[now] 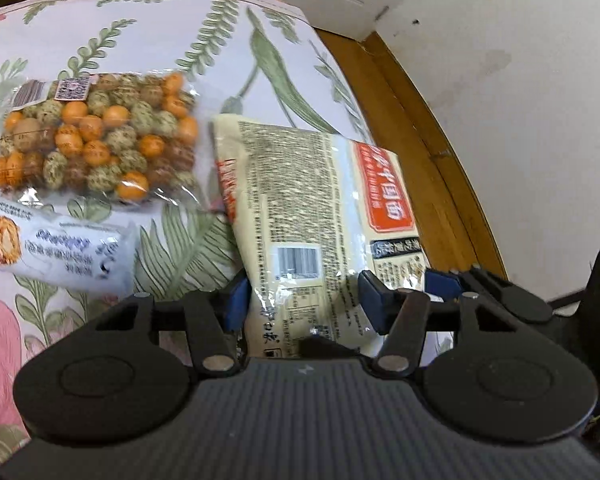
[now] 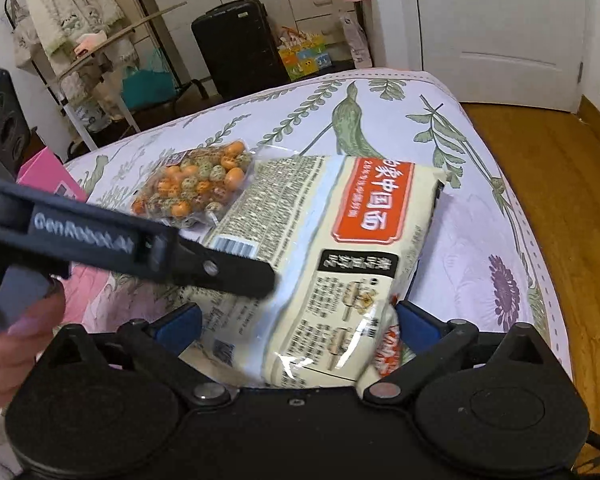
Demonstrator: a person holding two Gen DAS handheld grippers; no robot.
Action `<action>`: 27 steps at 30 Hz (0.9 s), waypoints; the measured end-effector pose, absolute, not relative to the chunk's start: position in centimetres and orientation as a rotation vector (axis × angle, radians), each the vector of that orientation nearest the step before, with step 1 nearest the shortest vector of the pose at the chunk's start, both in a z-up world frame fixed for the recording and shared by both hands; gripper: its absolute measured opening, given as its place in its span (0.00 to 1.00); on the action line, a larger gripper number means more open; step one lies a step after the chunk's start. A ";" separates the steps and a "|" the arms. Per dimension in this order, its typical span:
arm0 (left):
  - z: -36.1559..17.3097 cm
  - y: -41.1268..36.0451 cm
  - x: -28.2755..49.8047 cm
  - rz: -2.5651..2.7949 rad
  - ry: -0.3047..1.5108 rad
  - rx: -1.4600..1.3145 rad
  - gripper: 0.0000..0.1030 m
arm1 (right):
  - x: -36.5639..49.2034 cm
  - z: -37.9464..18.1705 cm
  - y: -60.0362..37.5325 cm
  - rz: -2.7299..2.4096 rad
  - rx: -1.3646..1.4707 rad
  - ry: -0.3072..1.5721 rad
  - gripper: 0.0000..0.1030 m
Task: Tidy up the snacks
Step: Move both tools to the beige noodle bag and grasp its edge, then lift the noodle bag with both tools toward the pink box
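Note:
A cream noodle packet (image 1: 320,216) with a red label lies on the flowered bed; it also shows in the right wrist view (image 2: 340,248). My left gripper (image 1: 304,300) has its blue pads on either side of the packet's near end. My right gripper (image 2: 300,328) also has the packet's near end between its wide-spread blue pads. A clear bag of orange and speckled balls (image 1: 96,140) lies to the left, also seen in the right wrist view (image 2: 196,184). A white wrapped cake bar (image 1: 56,252) lies below that bag.
The bed's right edge (image 2: 540,264) drops to a wooden floor (image 2: 560,168). A white wall (image 1: 520,120) and a door (image 2: 500,28) stand beyond. A pink box (image 2: 48,176), a black suitcase (image 2: 236,48) and a clothes rack (image 2: 80,40) are at the back left.

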State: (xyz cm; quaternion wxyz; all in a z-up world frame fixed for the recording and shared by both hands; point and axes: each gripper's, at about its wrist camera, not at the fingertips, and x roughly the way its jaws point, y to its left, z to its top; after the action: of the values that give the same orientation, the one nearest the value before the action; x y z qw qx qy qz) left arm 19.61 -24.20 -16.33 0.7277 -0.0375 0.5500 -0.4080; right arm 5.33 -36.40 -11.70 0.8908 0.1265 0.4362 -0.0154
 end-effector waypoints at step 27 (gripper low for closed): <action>-8.9 -14.3 12.7 -0.869 1.297 -0.014 0.55 | 0.7 -3.7 -25.7 0.057 0.179 1.034 1.00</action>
State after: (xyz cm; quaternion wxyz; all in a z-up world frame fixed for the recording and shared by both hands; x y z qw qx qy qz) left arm 12.68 -14.31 -8.86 0.7107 -0.0064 0.5845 -0.3915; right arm 0.75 -25.69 -3.73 0.8652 0.0854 0.4933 0.0272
